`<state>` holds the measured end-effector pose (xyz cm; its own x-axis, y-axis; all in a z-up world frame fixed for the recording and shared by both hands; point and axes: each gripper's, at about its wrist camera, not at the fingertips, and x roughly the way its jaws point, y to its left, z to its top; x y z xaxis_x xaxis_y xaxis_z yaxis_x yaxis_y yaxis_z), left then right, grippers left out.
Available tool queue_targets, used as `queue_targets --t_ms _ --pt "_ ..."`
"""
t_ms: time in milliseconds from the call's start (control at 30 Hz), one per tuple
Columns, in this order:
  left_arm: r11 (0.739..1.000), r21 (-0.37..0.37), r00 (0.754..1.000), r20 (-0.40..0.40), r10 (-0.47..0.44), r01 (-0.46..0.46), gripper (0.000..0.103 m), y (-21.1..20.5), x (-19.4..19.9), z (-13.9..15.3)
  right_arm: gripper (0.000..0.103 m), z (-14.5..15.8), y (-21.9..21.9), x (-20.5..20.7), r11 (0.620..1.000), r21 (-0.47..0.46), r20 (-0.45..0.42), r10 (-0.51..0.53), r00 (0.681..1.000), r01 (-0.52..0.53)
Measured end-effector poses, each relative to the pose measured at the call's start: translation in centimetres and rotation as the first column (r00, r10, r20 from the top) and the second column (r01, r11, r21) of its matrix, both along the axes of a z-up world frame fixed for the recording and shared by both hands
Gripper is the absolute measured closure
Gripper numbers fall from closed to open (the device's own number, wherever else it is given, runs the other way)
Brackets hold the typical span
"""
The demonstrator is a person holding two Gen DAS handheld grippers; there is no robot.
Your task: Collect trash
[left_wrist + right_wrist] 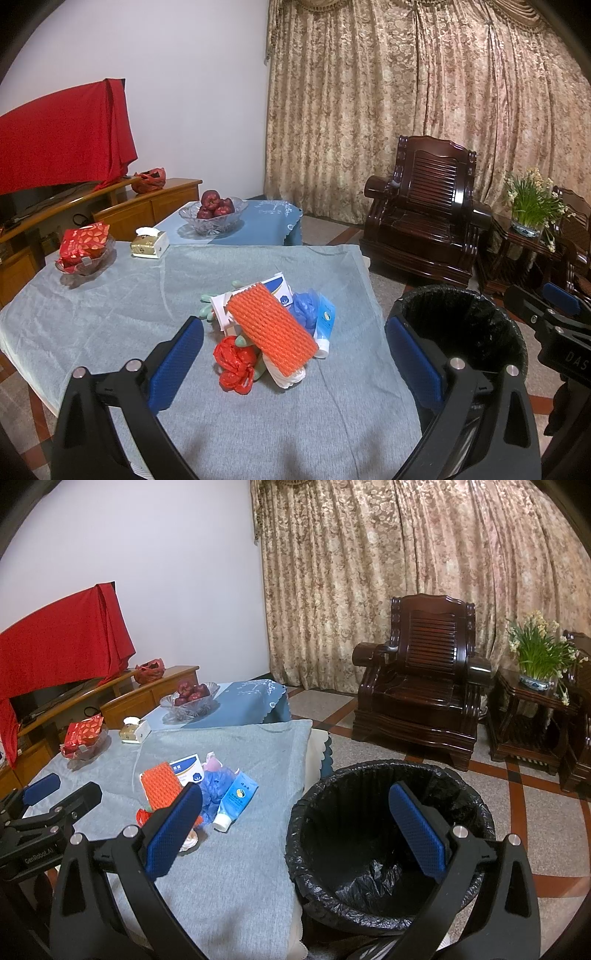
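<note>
A heap of trash lies on the grey tablecloth (110, 306): an orange foam net (273, 328), a red plastic bag (234, 367), a blue bag (306, 306), a blue-and-white tube (325, 325), a white carton (279, 286) and white wrappers. My left gripper (295, 362) hangs open just before the heap, nothing between its fingers. In the right wrist view the orange net (160, 786), blue bag (216, 786) and tube (236, 799) lie left of a black-lined bin (373, 812). My right gripper (299, 834) is open above the table's edge and the bin, empty.
At the table's far left stand a glass dish with a red packet (83, 245) and a tissue box (149, 242). A bowl of apples (214, 214) sits on a blue-clothed table behind. A dark wooden armchair (424, 221), a side table with potted flowers (530, 206) and curtains lie beyond.
</note>
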<state>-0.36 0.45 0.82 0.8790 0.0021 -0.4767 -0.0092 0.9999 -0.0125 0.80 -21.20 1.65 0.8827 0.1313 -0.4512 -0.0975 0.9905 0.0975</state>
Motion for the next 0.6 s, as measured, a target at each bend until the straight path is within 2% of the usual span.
queue_targets --t_ms 433,600 --pt "1.0 -0.001 1.0 0.0 0.0 0.0 0.006 -0.05 0.02 -0.1 0.005 -0.01 0.07 0.1 1.0 -0.001 -0.002 0.0 1.0 0.0" --pt "1.0 -0.004 1.0 -0.004 0.004 -0.004 0.006 0.67 0.13 0.86 0.005 0.07 -0.05 0.09 1.0 0.001 -0.002 0.001 1.0 -0.001"
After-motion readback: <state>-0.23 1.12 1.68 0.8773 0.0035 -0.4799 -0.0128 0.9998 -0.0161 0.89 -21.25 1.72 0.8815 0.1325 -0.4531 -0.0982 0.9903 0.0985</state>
